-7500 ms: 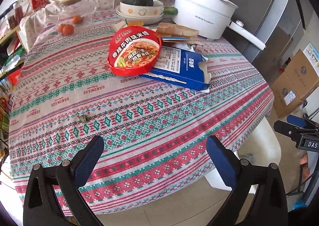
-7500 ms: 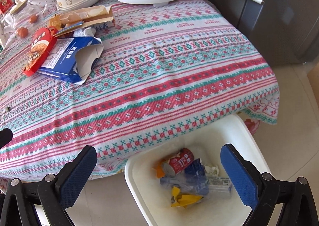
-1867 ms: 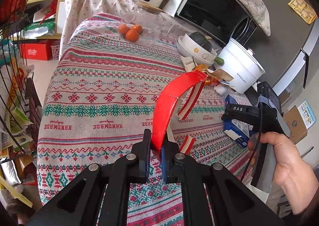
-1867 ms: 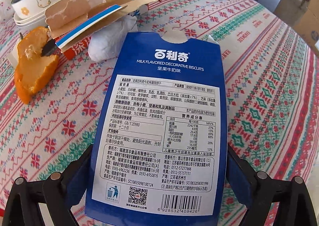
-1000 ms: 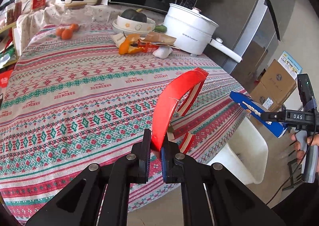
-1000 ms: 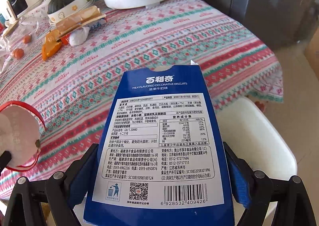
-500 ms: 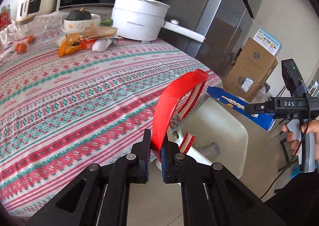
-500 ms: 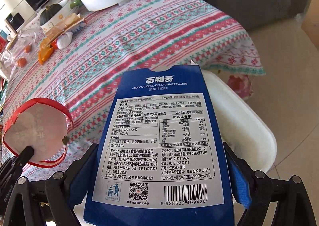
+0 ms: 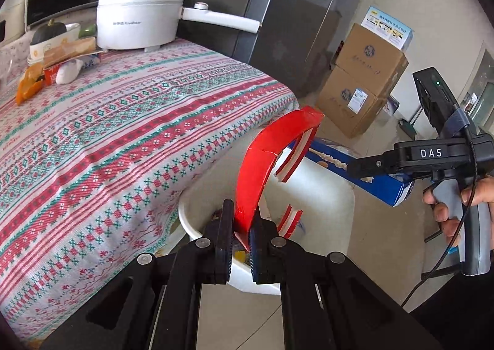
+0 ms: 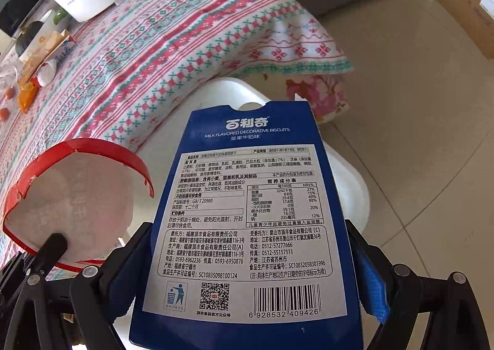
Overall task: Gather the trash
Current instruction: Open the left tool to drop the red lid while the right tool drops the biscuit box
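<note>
upright, red lid stands edge-on in left tongs.

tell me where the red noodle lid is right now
In the left wrist view the red noodle lid is pinched in the left gripper, above the white bin.

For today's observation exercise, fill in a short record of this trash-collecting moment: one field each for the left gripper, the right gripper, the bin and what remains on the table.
Left gripper: shut on red noodle-bowl lid, held over the bin
Right gripper: shut on blue biscuit box, above the bin
Bin: white trash bin on the floor beside the table, some trash inside
Table: orange peel, torn carton, white electric pot
</note>
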The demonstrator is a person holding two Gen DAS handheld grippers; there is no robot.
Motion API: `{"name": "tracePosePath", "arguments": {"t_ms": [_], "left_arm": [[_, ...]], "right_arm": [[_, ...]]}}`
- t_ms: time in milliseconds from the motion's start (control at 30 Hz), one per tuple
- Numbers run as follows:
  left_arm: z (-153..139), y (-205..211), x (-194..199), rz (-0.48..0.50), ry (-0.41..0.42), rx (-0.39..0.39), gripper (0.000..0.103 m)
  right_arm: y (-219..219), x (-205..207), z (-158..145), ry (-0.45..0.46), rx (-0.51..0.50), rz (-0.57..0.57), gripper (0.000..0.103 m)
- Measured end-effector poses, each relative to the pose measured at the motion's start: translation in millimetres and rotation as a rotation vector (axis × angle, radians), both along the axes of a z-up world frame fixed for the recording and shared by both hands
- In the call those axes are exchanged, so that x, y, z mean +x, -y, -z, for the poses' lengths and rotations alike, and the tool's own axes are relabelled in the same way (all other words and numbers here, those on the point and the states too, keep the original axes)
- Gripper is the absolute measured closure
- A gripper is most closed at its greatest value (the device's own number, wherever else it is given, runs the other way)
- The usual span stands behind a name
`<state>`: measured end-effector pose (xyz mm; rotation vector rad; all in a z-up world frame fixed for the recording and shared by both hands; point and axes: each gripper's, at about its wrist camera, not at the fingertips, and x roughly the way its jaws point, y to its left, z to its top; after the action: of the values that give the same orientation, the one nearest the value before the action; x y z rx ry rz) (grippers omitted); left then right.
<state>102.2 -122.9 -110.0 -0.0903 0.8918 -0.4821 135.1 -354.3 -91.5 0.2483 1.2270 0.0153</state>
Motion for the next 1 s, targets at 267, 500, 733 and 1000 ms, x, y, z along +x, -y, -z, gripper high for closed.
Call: {"name": "tracePosePath", "arguments": {"t_ms": [267, 500, 733, 1000], "left_arm": [[14, 24, 12, 0.028, -0.004, 0.046, 0.093], [19, 28, 13, 0.009, -0.026, 0.100, 0.024], [18, 21, 10, -0.011, -0.029, 0.135, 0.015], [22, 0, 9, -0.067, -0.065, 0.136, 0.005]], "right_arm": [[24, -1, 0, -0.009, 0.008, 0.045, 0.009], [28, 0, 0, -0.012, 0.016, 0.053, 0.009], [23, 1, 1, -0.019, 0.012, 0.046, 0.009], [21, 3, -2, 0.001, 0.037, 0.072, 0.004]]}}
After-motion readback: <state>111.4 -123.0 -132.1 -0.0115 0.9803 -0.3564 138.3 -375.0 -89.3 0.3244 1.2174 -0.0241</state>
